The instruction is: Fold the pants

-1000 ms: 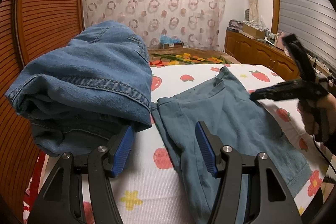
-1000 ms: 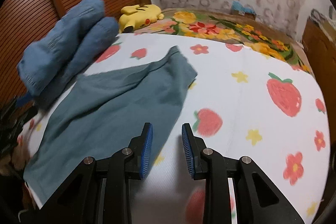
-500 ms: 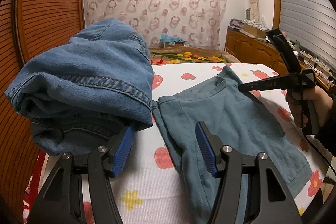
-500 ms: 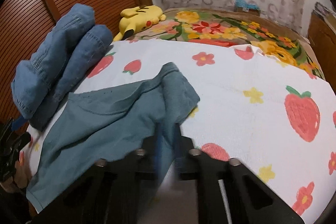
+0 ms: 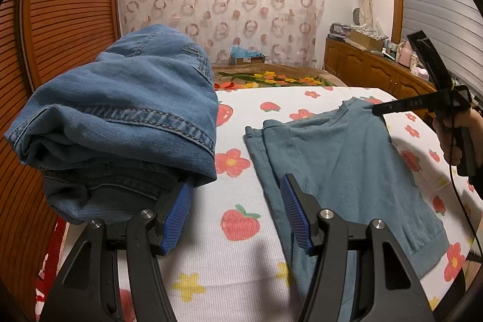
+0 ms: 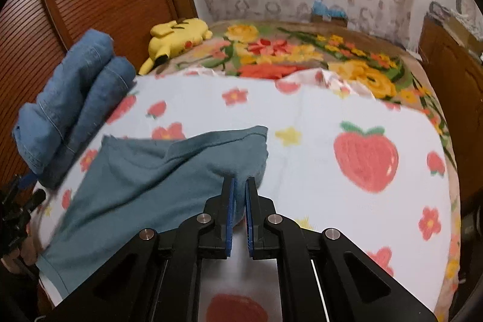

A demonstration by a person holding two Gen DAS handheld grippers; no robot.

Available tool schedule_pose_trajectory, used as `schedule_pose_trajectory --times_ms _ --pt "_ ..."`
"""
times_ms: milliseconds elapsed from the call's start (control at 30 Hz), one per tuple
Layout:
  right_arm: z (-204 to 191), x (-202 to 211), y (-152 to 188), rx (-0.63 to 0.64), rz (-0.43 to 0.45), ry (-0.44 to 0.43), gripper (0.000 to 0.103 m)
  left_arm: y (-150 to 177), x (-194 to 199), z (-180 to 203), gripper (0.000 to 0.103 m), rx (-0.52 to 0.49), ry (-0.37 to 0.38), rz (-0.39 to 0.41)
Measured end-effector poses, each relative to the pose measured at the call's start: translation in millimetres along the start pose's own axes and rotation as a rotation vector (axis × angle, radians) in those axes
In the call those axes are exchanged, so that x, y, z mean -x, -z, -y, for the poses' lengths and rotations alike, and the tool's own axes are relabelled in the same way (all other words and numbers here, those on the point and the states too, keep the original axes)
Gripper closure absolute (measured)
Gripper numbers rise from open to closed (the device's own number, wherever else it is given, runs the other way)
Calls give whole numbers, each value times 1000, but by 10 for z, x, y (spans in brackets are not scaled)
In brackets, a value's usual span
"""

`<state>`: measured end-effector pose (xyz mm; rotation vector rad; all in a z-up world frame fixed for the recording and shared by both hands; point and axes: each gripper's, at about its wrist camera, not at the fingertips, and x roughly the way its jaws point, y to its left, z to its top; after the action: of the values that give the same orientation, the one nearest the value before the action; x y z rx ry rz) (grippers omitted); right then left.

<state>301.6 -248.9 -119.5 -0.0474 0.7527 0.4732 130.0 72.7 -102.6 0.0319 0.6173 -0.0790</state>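
We read no writing; our right gripper [image 6: 239,186] pinches the teal pants [image 6: 145,174] at lower centre, jaws easing apart; our left gripper [image 5: 237,216] gapes, holding nothing.

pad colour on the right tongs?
Blue, ribbed pads on black arms, clearest in the right wrist view.

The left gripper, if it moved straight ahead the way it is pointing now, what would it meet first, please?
Probably the bare strawberry-print sheet: the left gripper stands open, aimed at the strip between the folded jeans and the teal pants. Depth is uncertain.
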Motion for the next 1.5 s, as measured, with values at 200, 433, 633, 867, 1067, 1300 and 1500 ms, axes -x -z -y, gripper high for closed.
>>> schedule_pose_trajectory --times_ms 200,433,633,867,1067,1300,1500 --pt "-90 208 144 28 60 -26 67 -77 -68 114 42 -58 -9 -21" --pt "-168 140 337 53 60 -11 67 -358 -211 199 45 -62 -2 -51" --pt "-190 40 374 44 53 0 67 -420 -254 228 46 -80 6 -75" --pt "-168 26 364 33 50 6 67 -213 -119 249 46 -71 1 -81" --pt "-149 24 369 33 46 19 67 -167 160 319 46 -52 59 -34" --pt "-130 34 377 33 49 16 67 -340 267 583 46 -91 112 19" --pt "-120 40 383 29 49 11 67 -577 -219 704 57 -114 128 -41"
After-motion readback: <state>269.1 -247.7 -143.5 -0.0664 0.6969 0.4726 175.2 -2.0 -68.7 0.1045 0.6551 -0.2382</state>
